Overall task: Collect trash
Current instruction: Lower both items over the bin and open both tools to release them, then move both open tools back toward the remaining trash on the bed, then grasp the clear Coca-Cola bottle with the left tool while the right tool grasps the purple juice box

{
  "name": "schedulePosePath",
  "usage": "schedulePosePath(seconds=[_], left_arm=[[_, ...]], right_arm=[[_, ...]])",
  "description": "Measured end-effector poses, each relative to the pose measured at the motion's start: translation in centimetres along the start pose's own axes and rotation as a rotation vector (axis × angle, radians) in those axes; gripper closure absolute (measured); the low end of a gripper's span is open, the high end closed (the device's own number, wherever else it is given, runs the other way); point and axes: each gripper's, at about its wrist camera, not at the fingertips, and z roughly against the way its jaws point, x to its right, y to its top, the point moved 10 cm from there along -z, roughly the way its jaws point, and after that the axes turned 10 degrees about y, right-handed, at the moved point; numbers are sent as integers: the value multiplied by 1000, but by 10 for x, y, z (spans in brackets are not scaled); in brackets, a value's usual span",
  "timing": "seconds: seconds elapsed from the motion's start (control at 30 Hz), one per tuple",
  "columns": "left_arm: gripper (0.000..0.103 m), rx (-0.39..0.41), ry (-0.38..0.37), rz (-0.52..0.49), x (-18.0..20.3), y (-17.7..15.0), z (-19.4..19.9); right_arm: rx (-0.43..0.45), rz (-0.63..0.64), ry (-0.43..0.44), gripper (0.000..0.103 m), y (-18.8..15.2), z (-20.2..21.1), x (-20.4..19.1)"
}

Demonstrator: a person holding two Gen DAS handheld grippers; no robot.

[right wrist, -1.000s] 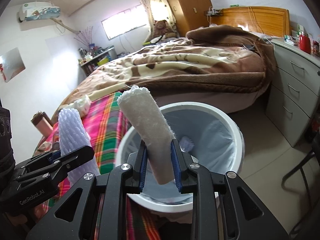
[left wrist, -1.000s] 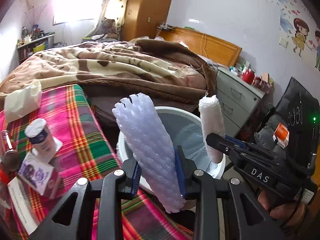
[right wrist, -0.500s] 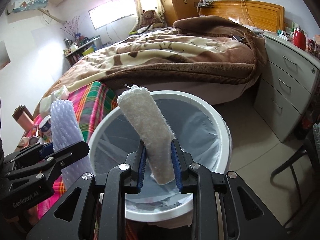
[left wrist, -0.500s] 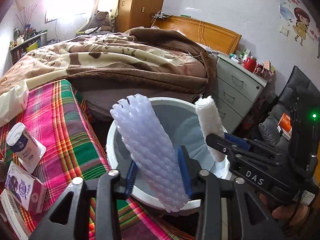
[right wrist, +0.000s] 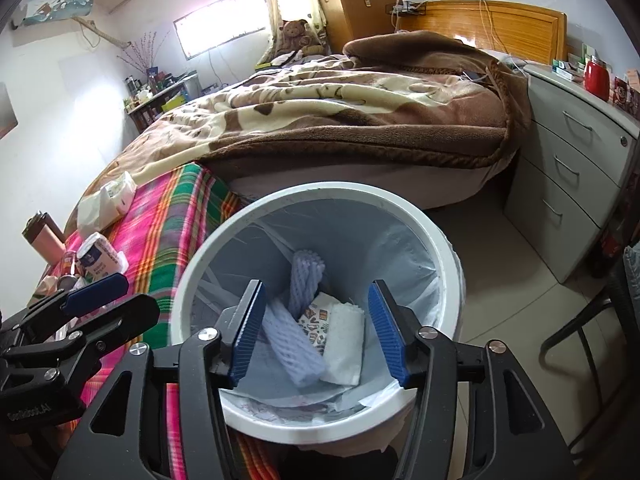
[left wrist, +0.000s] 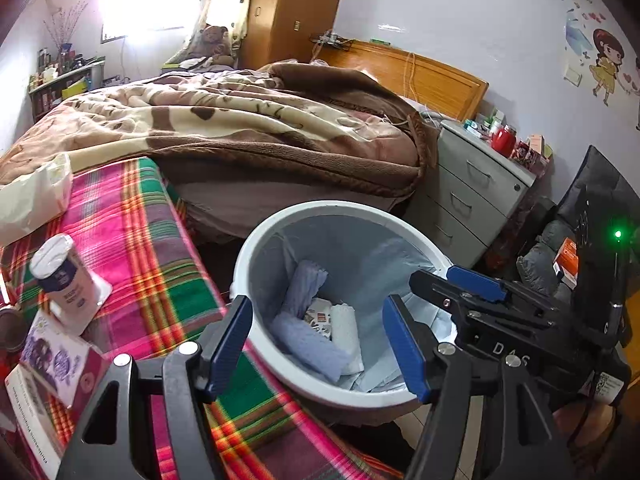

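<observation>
A white trash bin with a grey liner stands beside the plaid table. Inside lie two purple foam nets, a white foam piece and a printed wrapper. My left gripper is open and empty above the bin's near rim. My right gripper is open and empty over the bin; it also shows in the left wrist view. The left gripper shows at the left of the right wrist view.
On the plaid tablecloth sit a tipped white cup, a purple carton and a white bag. A bed with a brown blanket lies behind. A grey drawer unit stands right.
Both grippers opened and let go: the purple foam net and the white foam piece dropped into the bin. Both views now look down into it.
</observation>
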Motion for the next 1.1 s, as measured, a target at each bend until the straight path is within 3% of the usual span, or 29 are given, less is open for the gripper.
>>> schedulePosePath(seconds=[0.57,1.1], left_arm=[[30,47,142,143,-100,-28,55],[26,65,324,257,-215,-63,102]], right_arm=[[44,100,143,39,-2,-5,-78],[-29,255,248,37,-21,-34,-159]])
